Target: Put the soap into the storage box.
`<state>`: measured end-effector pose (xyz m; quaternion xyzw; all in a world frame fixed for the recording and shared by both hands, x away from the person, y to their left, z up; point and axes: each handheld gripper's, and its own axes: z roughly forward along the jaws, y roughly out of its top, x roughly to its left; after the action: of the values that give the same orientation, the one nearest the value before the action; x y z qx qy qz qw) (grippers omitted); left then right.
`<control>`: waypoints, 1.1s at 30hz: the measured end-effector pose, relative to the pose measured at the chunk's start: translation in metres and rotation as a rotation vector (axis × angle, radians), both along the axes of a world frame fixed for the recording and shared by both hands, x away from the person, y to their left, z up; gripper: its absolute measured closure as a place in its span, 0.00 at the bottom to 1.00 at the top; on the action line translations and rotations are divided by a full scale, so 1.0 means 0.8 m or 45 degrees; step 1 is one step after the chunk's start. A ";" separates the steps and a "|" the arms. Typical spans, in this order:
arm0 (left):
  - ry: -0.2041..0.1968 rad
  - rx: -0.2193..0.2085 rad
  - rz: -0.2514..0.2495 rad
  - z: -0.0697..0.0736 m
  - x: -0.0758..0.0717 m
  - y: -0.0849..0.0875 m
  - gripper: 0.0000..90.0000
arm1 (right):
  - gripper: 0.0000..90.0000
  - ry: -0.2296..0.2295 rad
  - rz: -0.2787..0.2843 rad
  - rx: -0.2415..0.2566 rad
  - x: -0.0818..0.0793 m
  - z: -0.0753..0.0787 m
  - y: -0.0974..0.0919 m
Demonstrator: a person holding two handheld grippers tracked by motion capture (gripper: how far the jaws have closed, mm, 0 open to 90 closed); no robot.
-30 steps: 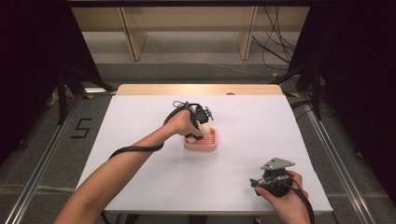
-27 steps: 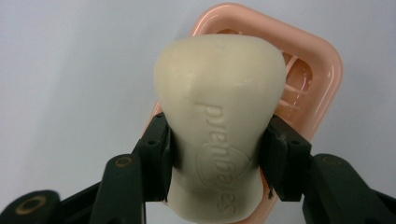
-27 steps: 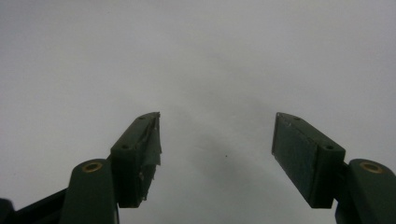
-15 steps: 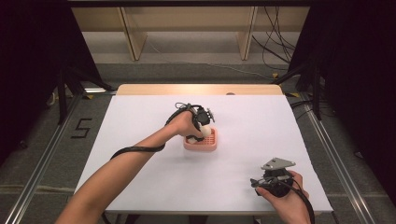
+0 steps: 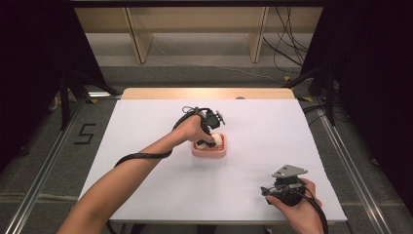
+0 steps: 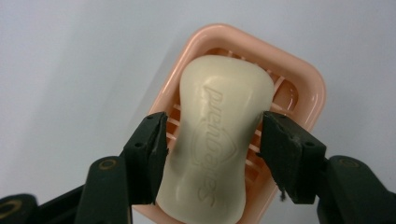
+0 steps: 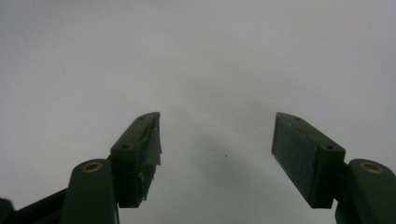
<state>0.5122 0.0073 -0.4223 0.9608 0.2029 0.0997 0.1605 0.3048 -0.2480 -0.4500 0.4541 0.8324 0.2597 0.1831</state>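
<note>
A cream soap bar with raised lettering lies in a pink slatted soap dish on the white table. My left gripper points down over it, and its jaws have just been opening. They now stand on either side of the bar's waist, open, with a thin gap at the left pad. In the high view the left gripper is over the dish mid-table, and a bit of the soap shows. My right gripper rests near the front right edge, open, with nothing between its jaws.
The white table top spreads wide around the dish. A wooden strip runs along its far edge. Cables trail from both grippers, and dark floor and metal rails flank the table.
Both hands have kept their places. The left hand still hangs over the dish. The small earlier high views do not show the jaws' spread.
</note>
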 end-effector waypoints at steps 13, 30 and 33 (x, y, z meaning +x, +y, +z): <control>-0.016 -0.080 0.049 0.021 -0.022 0.027 0.39 | 0.37 -0.010 0.004 -0.008 0.000 0.001 0.000; -0.050 -0.247 0.168 0.022 -0.100 0.128 0.37 | 0.37 -0.012 0.011 -0.018 -0.001 0.001 0.001; -0.055 -0.284 0.192 0.013 -0.119 0.149 0.37 | 0.37 -0.010 0.013 -0.019 0.000 0.001 0.001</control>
<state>0.4173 0.1263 -0.4122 0.9167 0.2808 0.1089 0.2627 0.3045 -0.2469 -0.4495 0.4474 0.8358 0.2564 0.1883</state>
